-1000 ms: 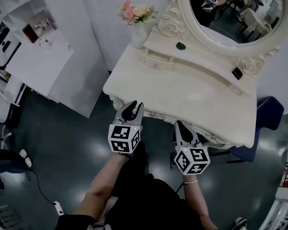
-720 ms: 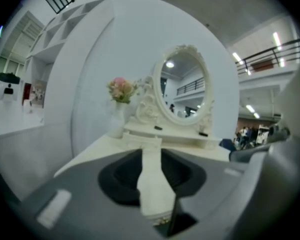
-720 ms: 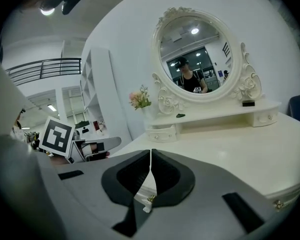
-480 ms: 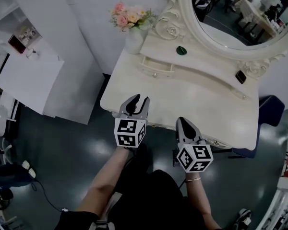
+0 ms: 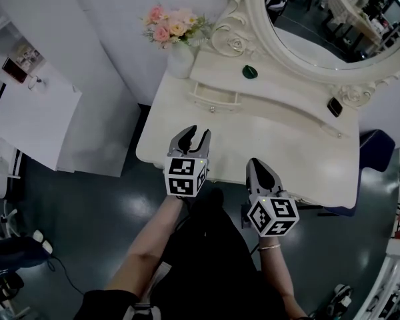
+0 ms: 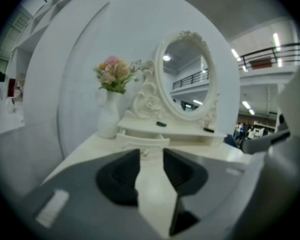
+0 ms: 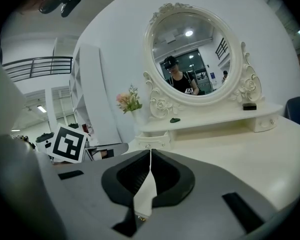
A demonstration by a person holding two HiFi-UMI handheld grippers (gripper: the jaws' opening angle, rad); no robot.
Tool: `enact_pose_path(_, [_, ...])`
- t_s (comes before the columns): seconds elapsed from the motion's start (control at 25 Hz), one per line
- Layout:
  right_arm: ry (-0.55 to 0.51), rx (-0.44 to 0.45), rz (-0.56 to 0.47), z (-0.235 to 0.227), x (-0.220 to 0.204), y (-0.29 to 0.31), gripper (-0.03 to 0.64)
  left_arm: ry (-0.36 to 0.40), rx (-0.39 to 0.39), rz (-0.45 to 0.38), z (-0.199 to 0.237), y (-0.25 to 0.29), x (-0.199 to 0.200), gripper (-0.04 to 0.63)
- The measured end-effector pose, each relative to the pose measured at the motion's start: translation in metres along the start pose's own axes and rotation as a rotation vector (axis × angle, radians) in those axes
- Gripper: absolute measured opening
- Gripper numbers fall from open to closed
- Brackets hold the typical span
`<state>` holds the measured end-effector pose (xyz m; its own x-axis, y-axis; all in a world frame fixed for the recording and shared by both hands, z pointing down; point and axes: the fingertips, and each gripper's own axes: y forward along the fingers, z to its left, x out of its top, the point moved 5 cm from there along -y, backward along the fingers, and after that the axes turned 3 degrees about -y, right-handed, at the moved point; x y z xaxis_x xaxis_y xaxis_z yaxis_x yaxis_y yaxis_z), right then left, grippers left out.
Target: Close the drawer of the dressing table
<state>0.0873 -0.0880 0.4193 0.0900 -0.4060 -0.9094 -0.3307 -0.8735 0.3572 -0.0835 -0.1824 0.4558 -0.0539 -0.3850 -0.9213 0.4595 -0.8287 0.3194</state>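
The cream dressing table carries a low shelf under its oval mirror. At the shelf's left end a small drawer with a knob stands pulled out. It also shows in the left gripper view, where the drawer lies straight ahead, and in the right gripper view, where the drawer is ahead to the left. My left gripper hovers over the table's front edge with its jaws opening and nothing between them. Beside it my right gripper is shut and empty.
A white vase of pink flowers stands at the table's back left, next to the drawer. A small green thing and a black one lie on the shelf. White shelving stands left; a blue seat right.
Both grippers have moved forward from in front of the table to over its front edge. The left jaws have spread wider; the right ones stayed shut.
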Motion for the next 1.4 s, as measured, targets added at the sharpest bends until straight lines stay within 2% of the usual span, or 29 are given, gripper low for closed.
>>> enact_pose_path(0.72, [0.004,0.049,0.038,-0.033,0.013,0.049,0.002,0.049,0.067,0.099,0.006,0.076,-0.008,0.160])
enact_pose_path(1.08, [0.022,0.054,0.063,-0.050,0.012,0.061,0.002,0.048,0.089,0.132,0.008,0.105,-0.010,0.163])
enact_pose_path(1.4, [0.024,0.067,0.075,-0.055,0.013,0.070,0.002,0.025,0.114,0.129,0.012,0.115,-0.006,0.161])
